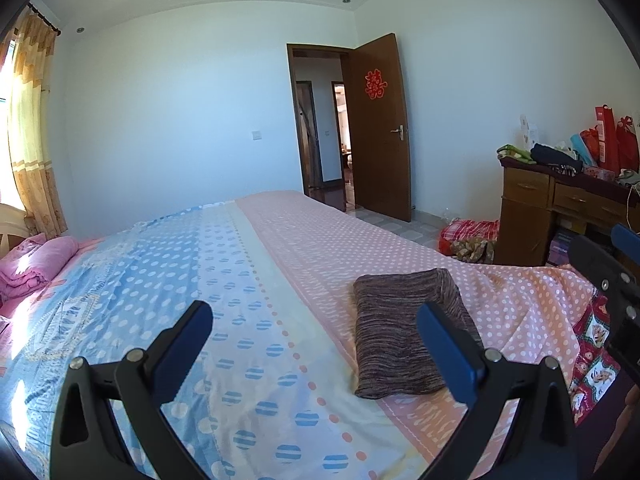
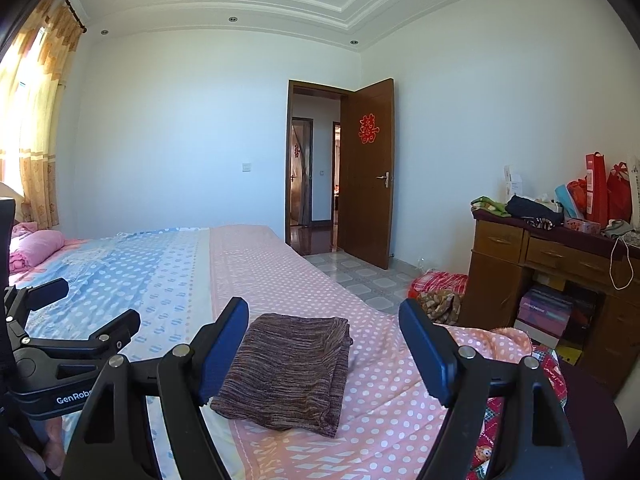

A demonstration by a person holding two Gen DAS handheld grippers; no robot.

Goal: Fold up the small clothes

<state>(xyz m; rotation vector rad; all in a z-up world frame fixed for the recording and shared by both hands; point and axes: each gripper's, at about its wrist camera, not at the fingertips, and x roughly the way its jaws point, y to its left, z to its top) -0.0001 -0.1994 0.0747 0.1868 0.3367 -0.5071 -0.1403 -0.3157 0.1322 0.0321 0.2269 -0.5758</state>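
Observation:
A folded knit garment (image 1: 404, 332) (image 2: 292, 368), brown and purple streaked, lies flat on the pink dotted part of the bed sheet (image 1: 320, 248) (image 2: 180, 264) near the bed's front right corner. My left gripper (image 1: 316, 320) is open above the sheet, left of the garment, with nothing between its fingers. My right gripper (image 2: 324, 316) is open too, held above the garment's near end without touching it. The right wrist view shows the left gripper (image 2: 92, 308) at the left edge. In the left wrist view, part of the right gripper (image 1: 612, 272) shows at the right edge.
A rolled pink quilt (image 1: 36, 260) lies at the bed's far left by the curtain. Right of the bed stands a wooden desk (image 1: 532, 200) loaded with bags and clothes. A cloth pile (image 1: 468, 236) sits on the floor beside it. The brown door (image 1: 376, 128) stands open.

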